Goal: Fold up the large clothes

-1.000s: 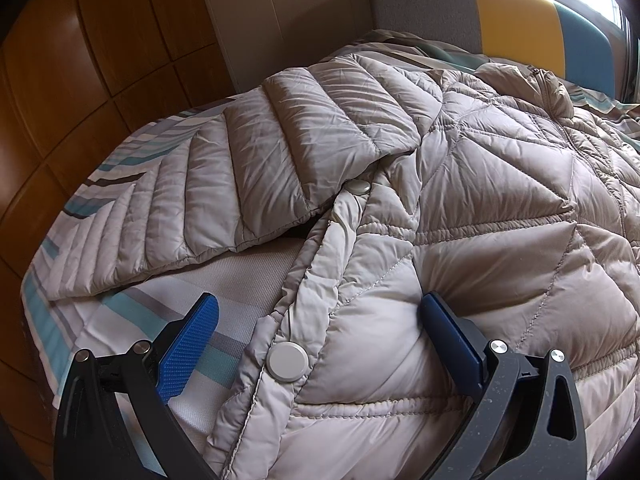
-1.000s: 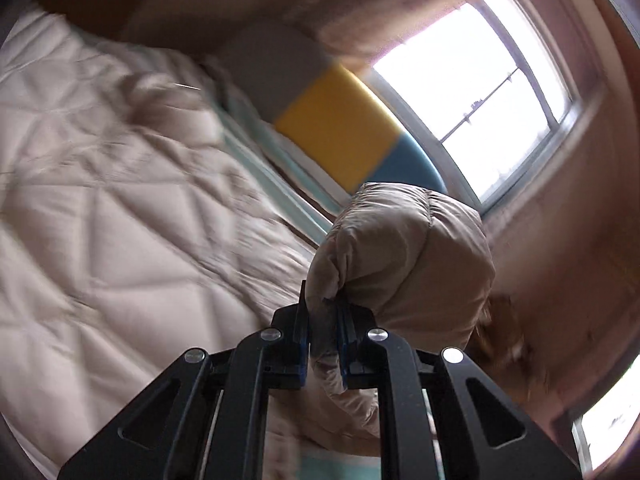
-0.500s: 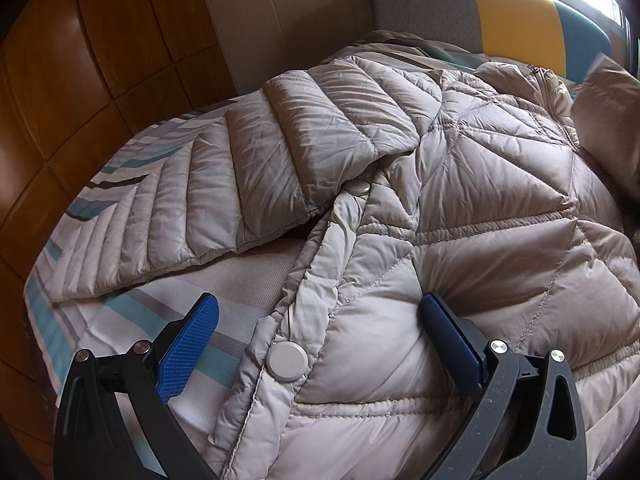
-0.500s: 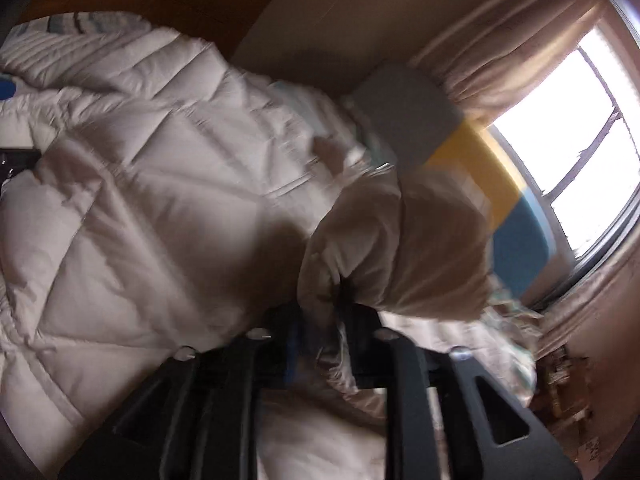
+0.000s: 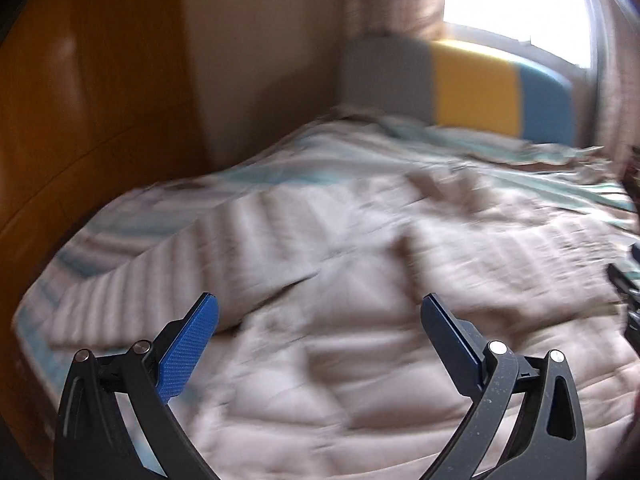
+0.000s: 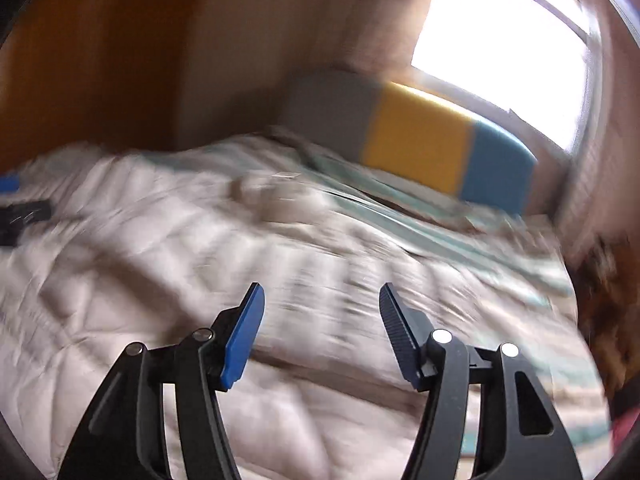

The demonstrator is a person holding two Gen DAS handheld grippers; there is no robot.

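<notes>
Lying spread out on the bed (image 5: 132, 220) is a big puffy beige coat (image 5: 360, 280). It covers most of the striped sheet, and both pictures are blurry. One sleeve of the coat (image 5: 192, 264) lies flat across the coat's left part, toward the wooden wall (image 5: 80, 100).

Just above the coat's near part hangs the left gripper (image 5: 318, 312). Its two blue fingers (image 5: 188, 348) are spread wide apart and hold nothing. The coat shows in the gap between them.

Over the coat's other side hangs the right gripper (image 6: 322, 300). Its fingers (image 6: 244, 336) are also wide apart, with nothing in them. They do not touch the coat.

Far behind the coat stands the headboard (image 6: 420, 144), colored gray, yellow and blue. Behind the headboard is a bright window (image 6: 500, 48).
</notes>
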